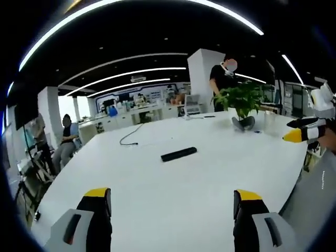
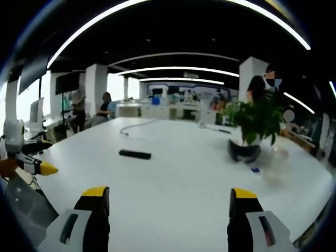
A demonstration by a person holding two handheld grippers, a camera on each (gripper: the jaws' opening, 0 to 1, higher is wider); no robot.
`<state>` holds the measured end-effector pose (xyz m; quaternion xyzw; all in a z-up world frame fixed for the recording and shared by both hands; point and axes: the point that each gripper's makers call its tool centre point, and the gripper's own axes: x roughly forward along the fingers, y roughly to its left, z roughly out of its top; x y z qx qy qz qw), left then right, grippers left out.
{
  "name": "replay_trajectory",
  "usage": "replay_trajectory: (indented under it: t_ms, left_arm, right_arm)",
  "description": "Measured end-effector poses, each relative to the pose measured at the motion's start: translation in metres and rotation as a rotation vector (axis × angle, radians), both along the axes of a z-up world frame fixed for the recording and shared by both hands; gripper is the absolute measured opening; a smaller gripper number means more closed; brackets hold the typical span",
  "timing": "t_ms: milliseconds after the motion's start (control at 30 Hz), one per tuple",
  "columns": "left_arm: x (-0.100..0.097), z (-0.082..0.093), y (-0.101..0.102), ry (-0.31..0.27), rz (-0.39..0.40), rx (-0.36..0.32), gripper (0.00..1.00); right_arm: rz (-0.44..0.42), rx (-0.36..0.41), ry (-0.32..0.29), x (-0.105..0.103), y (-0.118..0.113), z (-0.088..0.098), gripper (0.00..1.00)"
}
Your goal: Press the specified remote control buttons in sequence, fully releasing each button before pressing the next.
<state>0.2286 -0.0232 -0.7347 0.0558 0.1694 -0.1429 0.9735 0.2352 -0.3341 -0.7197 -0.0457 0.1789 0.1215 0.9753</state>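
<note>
- Left gripper view: the left gripper point(image 1: 172, 210) hovers over the near edge of the white table point(image 1: 157, 210), fingers wide apart and holding nothing. The remote point(image 1: 178, 154) lies flat near the table's middle, well ahead of the jaws. A potted plant point(image 1: 242, 105) stands far right, a cable point(image 1: 131, 134) far left. The right gripper point(image 1: 302, 131) shows at the right edge.
- Right gripper view: the right gripper point(image 2: 168, 210) is also spread open and empty. The remote point(image 2: 135, 154) lies ahead to the left, the plant point(image 2: 252, 128) to the right. The left gripper point(image 2: 29, 157) shows at the left edge.
</note>
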Motion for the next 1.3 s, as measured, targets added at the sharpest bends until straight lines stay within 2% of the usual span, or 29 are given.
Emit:
replay_trajectory:
  t_ms: [33, 67, 200, 567, 733, 867, 933, 1000, 1100, 1300]
  left_arm:
    - [-0.001, 0.002, -0.003, 0.005, -0.007, -0.053, 1.00]
    - [0.000, 0.004, -0.003, 0.000, -0.001, -0.076, 1.00]
    - [0.000, 0.006, 0.004, -0.019, 0.023, -0.050, 1.00]
    - [-0.001, 0.009, 0.009, -0.006, 0.061, -0.100, 1.00]
    - [-0.002, 0.003, 0.009, 0.030, 0.065, -0.084, 1.00]
    - [-0.003, 0.000, 0.010, 0.033, 0.066, -0.039, 1.00]
    - [-0.003, -0.002, 0.008, 0.043, 0.057, -0.032, 1.00]
    - [-0.003, -0.004, 0.007, 0.051, 0.052, -0.019, 1.00]
    - [-0.002, -0.002, 0.009, 0.034, 0.055, -0.002, 1.00]
    - [-0.002, -0.006, 0.012, 0.048, 0.068, 0.023, 1.00]
  right_arm:
    - [-0.007, -0.006, -0.001, 0.000, -0.002, 0.000, 0.99]
    - [-0.020, -0.023, -0.012, 0.001, -0.005, 0.001, 0.99]
    - [-0.019, -0.026, -0.012, 0.001, -0.004, 0.001, 0.99]
    - [0.016, -0.036, -0.004, -0.001, 0.002, -0.001, 0.99]
    - [-0.002, -0.034, 0.007, -0.001, -0.001, -0.003, 0.99]
    - [-0.007, -0.037, 0.013, -0.001, -0.003, -0.004, 0.99]
    - [-0.012, -0.057, -0.003, -0.001, -0.003, -0.002, 0.99]
    - [-0.005, -0.055, -0.011, -0.001, -0.002, -0.001, 0.98]
    - [0.014, -0.054, 0.009, -0.001, 0.001, -0.004, 0.98]
    - [0.064, -0.069, 0.028, -0.003, 0.011, -0.009, 0.97]
